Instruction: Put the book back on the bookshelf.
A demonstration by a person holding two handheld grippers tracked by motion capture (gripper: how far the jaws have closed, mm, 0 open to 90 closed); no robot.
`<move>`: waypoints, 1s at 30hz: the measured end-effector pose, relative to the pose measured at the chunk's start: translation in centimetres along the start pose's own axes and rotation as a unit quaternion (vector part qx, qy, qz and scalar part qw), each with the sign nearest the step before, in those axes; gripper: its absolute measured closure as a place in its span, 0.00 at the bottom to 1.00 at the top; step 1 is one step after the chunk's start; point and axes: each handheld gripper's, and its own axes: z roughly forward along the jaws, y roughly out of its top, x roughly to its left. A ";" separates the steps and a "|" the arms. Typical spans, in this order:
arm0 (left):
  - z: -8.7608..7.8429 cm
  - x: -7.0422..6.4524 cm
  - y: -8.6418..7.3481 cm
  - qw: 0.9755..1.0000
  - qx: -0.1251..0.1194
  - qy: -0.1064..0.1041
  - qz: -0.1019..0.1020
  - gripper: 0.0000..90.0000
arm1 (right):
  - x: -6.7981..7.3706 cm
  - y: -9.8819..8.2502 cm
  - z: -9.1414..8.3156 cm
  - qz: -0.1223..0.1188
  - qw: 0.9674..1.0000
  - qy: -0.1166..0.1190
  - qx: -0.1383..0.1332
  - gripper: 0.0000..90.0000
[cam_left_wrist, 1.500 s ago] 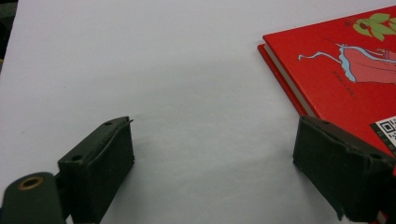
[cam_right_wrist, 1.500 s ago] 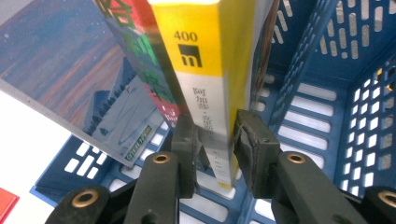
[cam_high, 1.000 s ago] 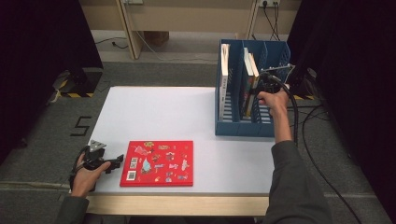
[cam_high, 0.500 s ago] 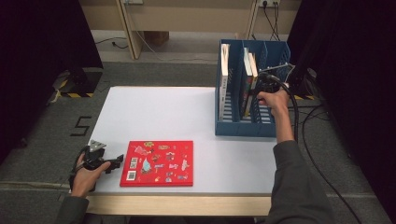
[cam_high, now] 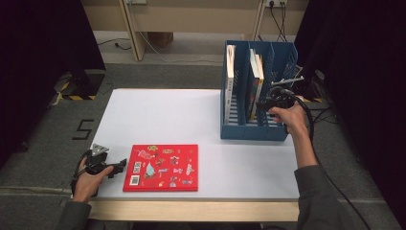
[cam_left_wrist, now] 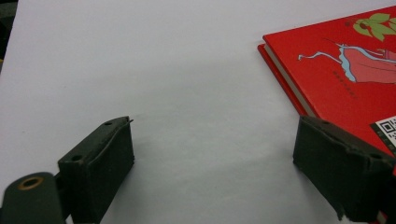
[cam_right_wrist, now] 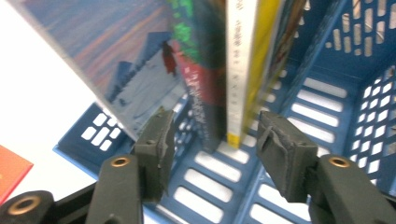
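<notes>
High view shows the books [cam_high: 253, 84] standing upright in the middle compartment of the blue file rack [cam_high: 282, 132], at the right far part of the white bench [cam_high: 163, 115]; the right hand-held gripper [cam_high: 262, 103] is at the near end of this compartment, just beside the lower edge of the books; a white book [cam_high: 230, 76] stands alone in the left compartment of the rack. Right gripper view gives what the high view cannot: the spines of the books [cam_right_wrist: 224, 84] come down between the two black jaws, and the pads [cam_right_wrist: 161, 140] stand apart from the spines on both sides, so they press on nothing; these jaws have just been opening, about half wide now; the front book leans to the left and has a snowy picture on its cover; the slotted floor of the rack [cam_right_wrist: 322, 88] is below.

High view also shows the red book [cam_high: 163, 167] flat at the near edge of the bench, well apart from the rack; the left hand-held gripper [cam_high: 120, 166] rests just beside its left edge. Left gripper view tells more about this: the jaws are wide open with only bare bench [cam_left_wrist: 140, 70] between them; the corner of the red book [cam_left_wrist: 336, 60] lies by the right-side pad [cam_left_wrist: 336, 158], and I cannot tell if they touch; the page edges and a square code on the cover are seen here.
</notes>
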 end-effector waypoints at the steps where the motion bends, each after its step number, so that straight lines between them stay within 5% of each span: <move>1: 0.0 0.0 0.0 1.000 0.000 0.000 0.000 0.12 | 0.1 -0.2 0.0 0.001 1.000 0.002 0.000 0.50; 10: 0.0 0.0 0.0 1.000 0.000 0.000 0.000 0.12 | 1.4 -3.3 0.0 0.004 1.000 0.026 -0.011 0.45; 18: 0.0 0.0 0.0 1.000 -0.001 0.000 0.000 0.12 | 2.7 -5.7 -0.8 -0.018 0.999 0.036 -0.014 0.43; 30: 0.0 0.0 0.0 1.000 0.000 -0.001 0.001 0.12 | 4.2 -9.2 -1.0 -0.002 0.998 0.058 -0.026 0.40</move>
